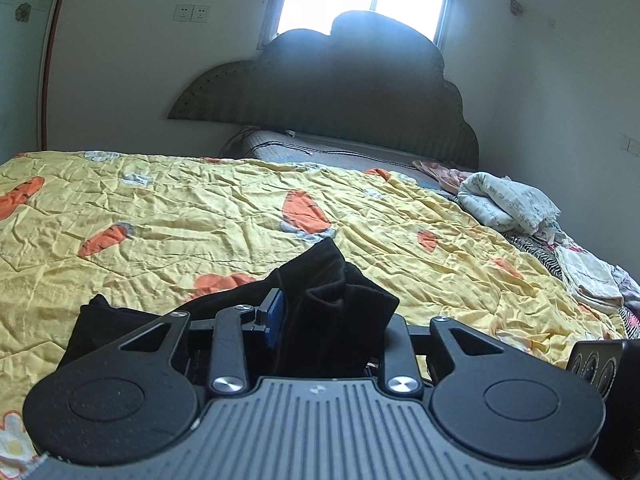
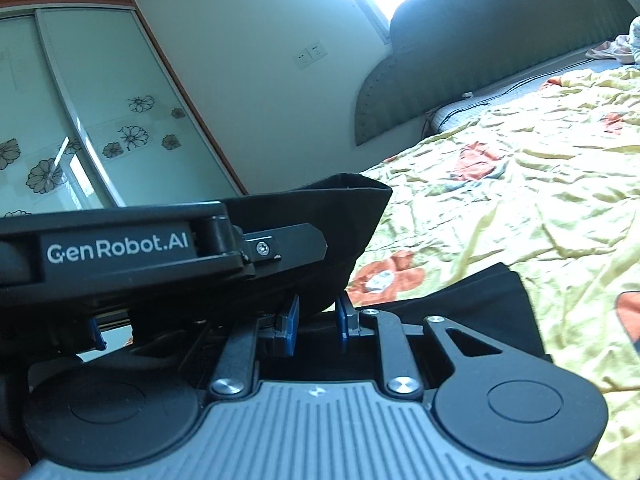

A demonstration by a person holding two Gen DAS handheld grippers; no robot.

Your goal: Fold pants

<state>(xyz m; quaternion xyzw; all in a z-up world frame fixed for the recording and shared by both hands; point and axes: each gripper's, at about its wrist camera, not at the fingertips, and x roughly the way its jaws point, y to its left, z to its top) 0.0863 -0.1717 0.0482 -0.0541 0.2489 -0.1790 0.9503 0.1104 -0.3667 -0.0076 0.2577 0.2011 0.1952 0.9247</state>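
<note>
Black fabric fills the gap ahead of both grippers: the pants (image 1: 332, 300) are bunched and folded on a yellow quilt (image 1: 180, 216) printed with orange carrots.

In the left wrist view, the left gripper (image 1: 320, 320) points slightly downward over the bed toward a dark headboard (image 1: 340, 92) far ahead. One blue pad (image 1: 276, 316) shows on its left finger; the right finger is hidden behind the cloth. A thick, upright fold of the pants stands between the fingers and rises above them, with more black cloth trailing off to the left of the gripper. Whether the pads are pressing on the fold I cannot tell, since the fabric covers the contact.

In the right wrist view, the left gripper's body crosses the upper left, close to the right gripper (image 2: 318, 324) and angled across it. The right gripper is tilted a little downward, with the room rolled in its view. Its two blue pads (image 2: 290, 322) stand close together and clamp a low edge of the pants, which bulges above them and also spreads flat to the right of the gripper on the quilt.
</note>
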